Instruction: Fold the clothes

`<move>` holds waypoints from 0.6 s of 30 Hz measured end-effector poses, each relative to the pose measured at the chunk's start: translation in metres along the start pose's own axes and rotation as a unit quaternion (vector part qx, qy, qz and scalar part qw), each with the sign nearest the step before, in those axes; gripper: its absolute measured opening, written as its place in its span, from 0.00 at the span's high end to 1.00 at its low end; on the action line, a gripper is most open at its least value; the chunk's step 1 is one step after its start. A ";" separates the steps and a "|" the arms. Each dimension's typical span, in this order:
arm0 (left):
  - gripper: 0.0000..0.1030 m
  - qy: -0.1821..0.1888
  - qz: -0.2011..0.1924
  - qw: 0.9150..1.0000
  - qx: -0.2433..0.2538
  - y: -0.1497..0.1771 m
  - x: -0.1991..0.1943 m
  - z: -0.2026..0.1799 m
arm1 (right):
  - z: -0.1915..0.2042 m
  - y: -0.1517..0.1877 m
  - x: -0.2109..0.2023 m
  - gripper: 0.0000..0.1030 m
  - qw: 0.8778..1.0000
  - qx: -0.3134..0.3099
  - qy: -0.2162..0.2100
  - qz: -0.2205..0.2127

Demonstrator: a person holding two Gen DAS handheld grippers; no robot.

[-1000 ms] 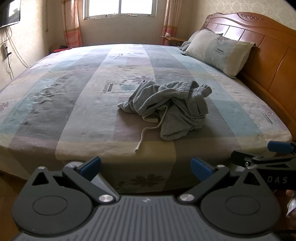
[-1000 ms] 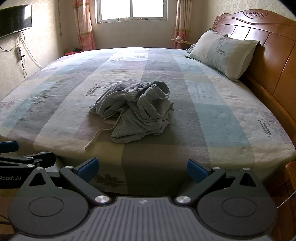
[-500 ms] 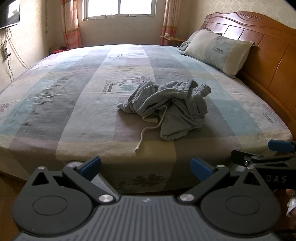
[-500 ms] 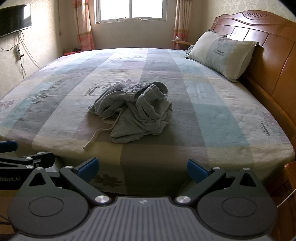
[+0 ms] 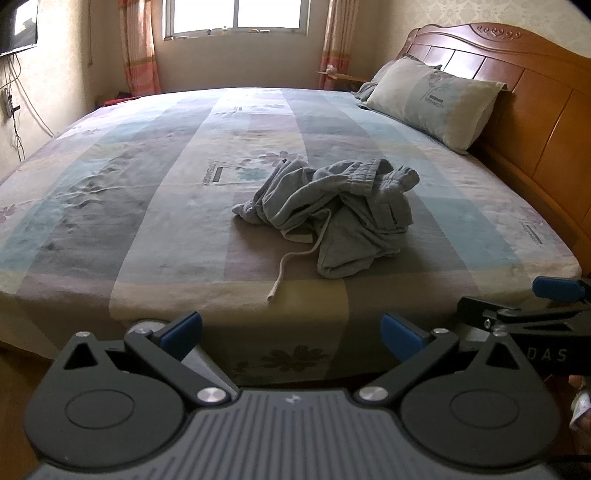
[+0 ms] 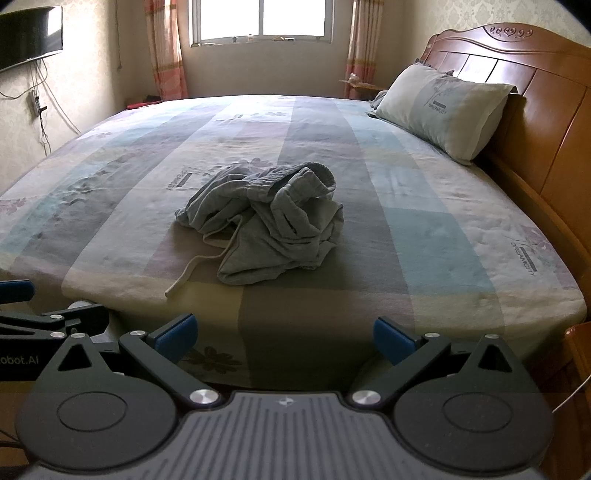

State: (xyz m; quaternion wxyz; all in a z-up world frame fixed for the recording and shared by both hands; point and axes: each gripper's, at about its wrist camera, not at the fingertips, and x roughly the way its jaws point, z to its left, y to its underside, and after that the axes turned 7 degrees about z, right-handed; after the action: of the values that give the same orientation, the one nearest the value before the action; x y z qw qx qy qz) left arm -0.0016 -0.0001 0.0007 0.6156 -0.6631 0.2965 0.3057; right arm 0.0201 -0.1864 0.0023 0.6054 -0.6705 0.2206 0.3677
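Note:
A crumpled grey garment (image 5: pixel 332 210) (image 6: pixel 269 221) with an elastic waistband lies in a heap on the bed, near its front edge. Its pale drawstring (image 5: pixel 286 267) (image 6: pixel 184 275) trails toward me. My left gripper (image 5: pixel 291 330) hangs open below the bed's front edge, well short of the garment, with nothing between its blue pads. My right gripper (image 6: pixel 282 334) is open too, at the same distance, and empty. Each gripper shows at the side of the other's view: the right gripper (image 5: pixel 524 314) on the right, the left gripper (image 6: pixel 44 321) on the left.
The bed (image 5: pixel 110 177) has a checked sheet in pale blocks. A pillow (image 5: pixel 432 99) leans on the wooden headboard (image 5: pixel 535 122) at the right. A window (image 6: pixel 258 20) with curtains is at the back, a wall television (image 6: pixel 29 44) at the left.
Both views have barely shifted; the garment lies a touch higher in the right wrist view. Both grippers stay open and nothing on the bed has moved.

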 end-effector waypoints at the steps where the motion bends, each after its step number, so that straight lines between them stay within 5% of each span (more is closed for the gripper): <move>1: 0.01 0.000 0.000 1.000 0.000 0.000 0.000 0.000 | 0.000 0.000 0.000 0.00 1.000 0.000 0.000 0.000; 18: 0.01 -0.003 0.000 1.000 -0.002 0.001 -0.002 0.000 | 0.003 0.001 0.000 0.00 1.000 -0.001 0.003 -0.002</move>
State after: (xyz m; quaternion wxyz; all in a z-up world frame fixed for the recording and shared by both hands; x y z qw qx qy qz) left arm -0.0036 -0.0004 0.0022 0.6152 -0.6635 0.2936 0.3084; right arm 0.0186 -0.1833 0.0016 0.6045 -0.6727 0.2206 0.3653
